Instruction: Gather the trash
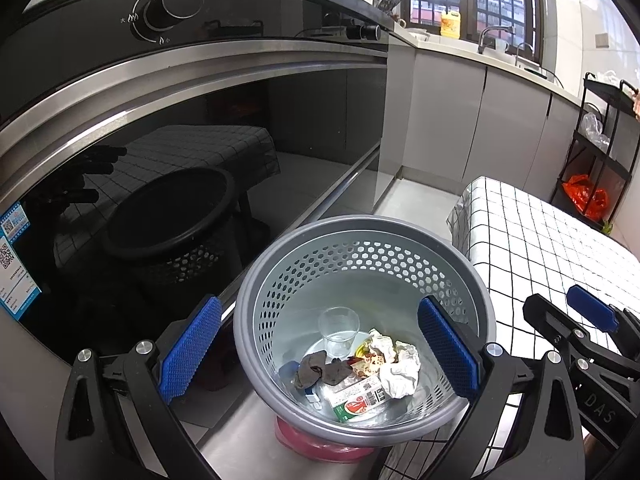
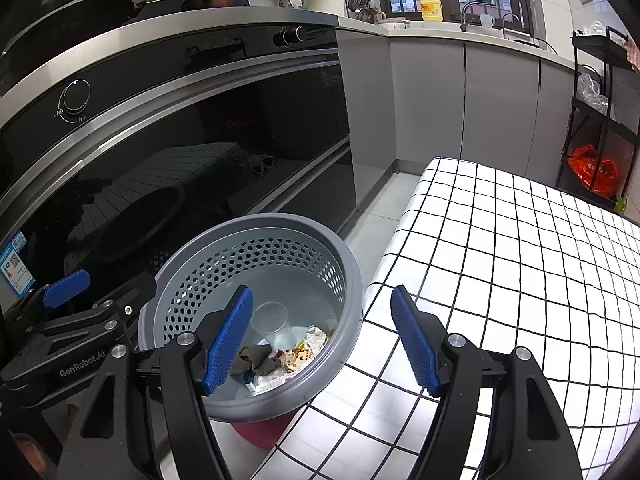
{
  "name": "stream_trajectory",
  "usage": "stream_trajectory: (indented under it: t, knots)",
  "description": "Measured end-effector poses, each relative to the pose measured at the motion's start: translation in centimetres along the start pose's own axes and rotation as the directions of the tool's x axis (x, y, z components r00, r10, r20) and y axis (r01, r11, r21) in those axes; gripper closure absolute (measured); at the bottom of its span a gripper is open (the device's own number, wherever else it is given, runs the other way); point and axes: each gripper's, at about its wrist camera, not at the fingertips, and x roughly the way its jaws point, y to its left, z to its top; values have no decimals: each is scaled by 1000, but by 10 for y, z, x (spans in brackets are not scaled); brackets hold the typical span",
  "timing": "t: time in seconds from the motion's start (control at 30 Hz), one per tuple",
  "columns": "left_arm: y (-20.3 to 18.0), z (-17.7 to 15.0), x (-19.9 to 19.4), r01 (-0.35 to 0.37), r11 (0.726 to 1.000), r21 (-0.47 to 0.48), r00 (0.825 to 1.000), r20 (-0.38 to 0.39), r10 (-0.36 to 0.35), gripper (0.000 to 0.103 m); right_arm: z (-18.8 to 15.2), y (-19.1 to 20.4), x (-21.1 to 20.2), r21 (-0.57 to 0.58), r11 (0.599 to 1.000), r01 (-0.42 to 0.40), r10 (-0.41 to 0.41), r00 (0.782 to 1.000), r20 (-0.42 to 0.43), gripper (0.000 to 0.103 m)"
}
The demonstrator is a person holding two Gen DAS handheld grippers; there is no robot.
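Note:
A grey perforated trash basket (image 1: 264, 280) stands on the floor beside the table; it also shows in the right wrist view (image 2: 352, 280). Inside lie a clear plastic cup (image 1: 338, 330), crumpled white paper (image 1: 400, 364), a dark rag (image 1: 320, 372), a green and white carton (image 1: 360, 398) and snack wrappers. My left gripper (image 1: 320, 356) is open and empty above the basket. My right gripper (image 2: 322, 340) is open and empty above the basket's right rim, with the same cup (image 2: 272, 320) and rag (image 2: 256, 358) below it.
A black glass oven front (image 1: 180, 160) stands close on the left. A table with a white checked cloth (image 2: 520, 260) lies on the right. Grey cabinets (image 2: 480, 100) and a black shelf rack with an orange bag (image 2: 592, 168) stand behind. A red base (image 1: 316, 446) sits under the basket.

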Motion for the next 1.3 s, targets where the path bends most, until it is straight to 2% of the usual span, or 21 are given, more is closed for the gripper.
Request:
stream_trajectory:
  t: [0.33,1.3]
  knots:
    - [3,1,-2,-33,999,-13,999,12,34,6,0,1,1,2,1000,5,-5,1000,1,34]
    - [6,3,-2,-27,1000,-14,1000,7,27,6,0,3,-2,-8,1000,1,-1,1000,7,34]
